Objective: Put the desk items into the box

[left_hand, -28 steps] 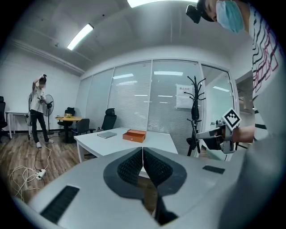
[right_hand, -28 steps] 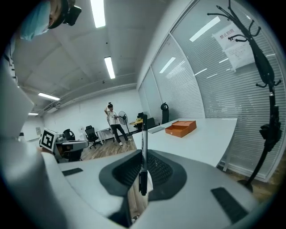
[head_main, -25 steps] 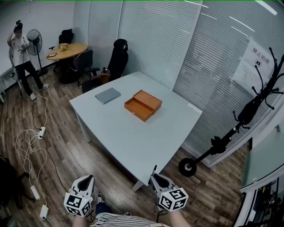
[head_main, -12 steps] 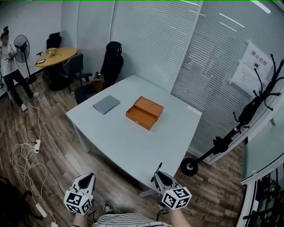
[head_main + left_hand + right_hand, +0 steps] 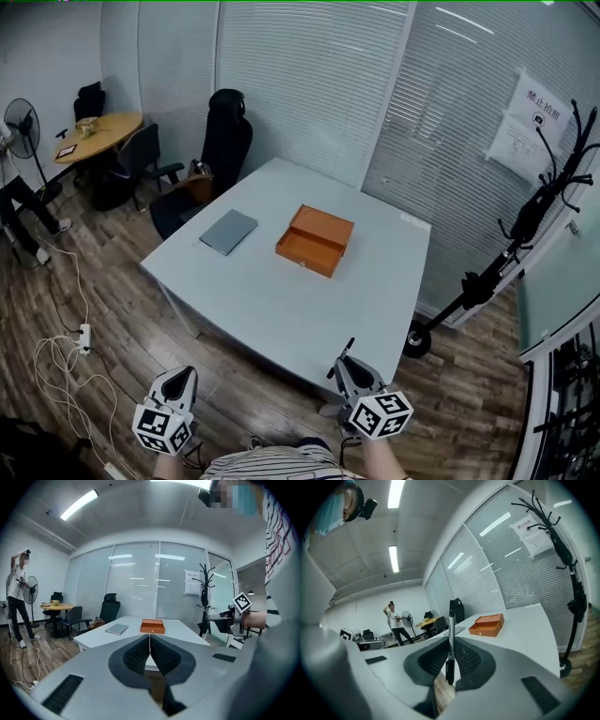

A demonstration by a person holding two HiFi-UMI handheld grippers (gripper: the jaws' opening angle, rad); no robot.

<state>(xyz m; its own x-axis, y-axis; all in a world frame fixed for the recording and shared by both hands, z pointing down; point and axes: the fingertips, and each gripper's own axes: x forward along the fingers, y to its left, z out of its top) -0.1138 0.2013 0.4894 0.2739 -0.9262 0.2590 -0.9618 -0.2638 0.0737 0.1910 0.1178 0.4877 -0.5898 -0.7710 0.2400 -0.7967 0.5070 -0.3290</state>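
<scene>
An open orange box [image 5: 316, 240] lies near the middle of the white table [image 5: 281, 300], with a grey notebook [image 5: 229, 231] to its left. Both grippers are held low, short of the table's near edge. My left gripper [image 5: 178, 386] is shut with nothing between its jaws; its own view shows the orange box [image 5: 152, 626] and the notebook [image 5: 116, 629] far ahead. My right gripper [image 5: 344, 367] is shut on a black and silver pen [image 5: 450, 641] that stands upright between the jaws. The box [image 5: 487, 625] lies well beyond it.
A black office chair [image 5: 216, 150] stands at the table's far left corner. A black coat stand [image 5: 525, 225] leans at the right by the blinds. Cables and a power strip [image 5: 82, 337] lie on the wood floor at left. A person [image 5: 14, 202] stands far left near a round table [image 5: 94, 136].
The head view has swung left to right, so the table and box sit more centred. Both grippers stay low in front, the right one still holding the pen.
</scene>
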